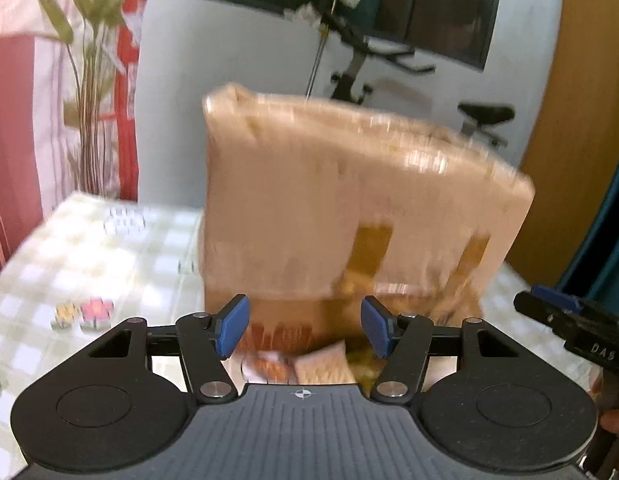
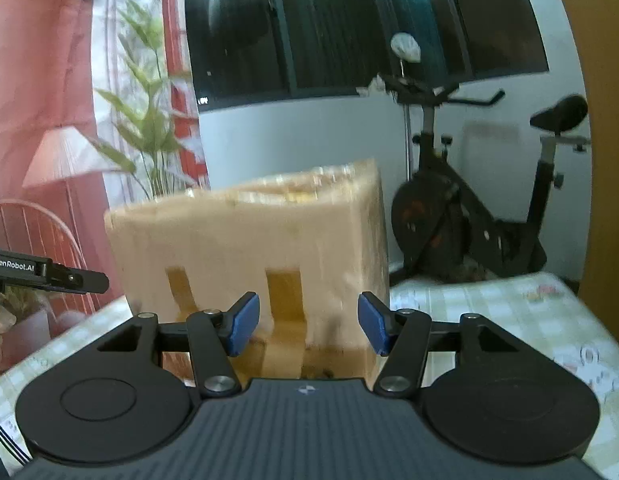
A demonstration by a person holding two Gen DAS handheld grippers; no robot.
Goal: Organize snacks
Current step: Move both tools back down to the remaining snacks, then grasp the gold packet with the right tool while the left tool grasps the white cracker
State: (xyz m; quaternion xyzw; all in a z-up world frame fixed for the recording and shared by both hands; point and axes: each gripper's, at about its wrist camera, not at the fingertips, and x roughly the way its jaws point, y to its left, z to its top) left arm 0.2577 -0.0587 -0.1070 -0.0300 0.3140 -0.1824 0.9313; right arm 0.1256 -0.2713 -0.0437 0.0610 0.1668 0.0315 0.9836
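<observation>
Snack packets (image 1: 305, 364) lie directly under the left hand-held gripper (image 1: 303, 326), jaws apart and empty, before the cardboard box (image 1: 349, 208); the right hand-held gripper (image 2: 307, 324) also gapes empty.

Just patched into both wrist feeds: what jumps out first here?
The big tan cardboard box with tape strips, standing mid-table on the checked tablecloth, fills both views. Snack packets lie at its foot, beyond the open left gripper; the right gripper is open too, holding nothing. Behind stands a black exercise bike.

Dark window (image 2: 349, 28); white wall (image 2: 309, 136); exercise bike (image 2: 469, 208); red curtain (image 1: 13, 120).
</observation>
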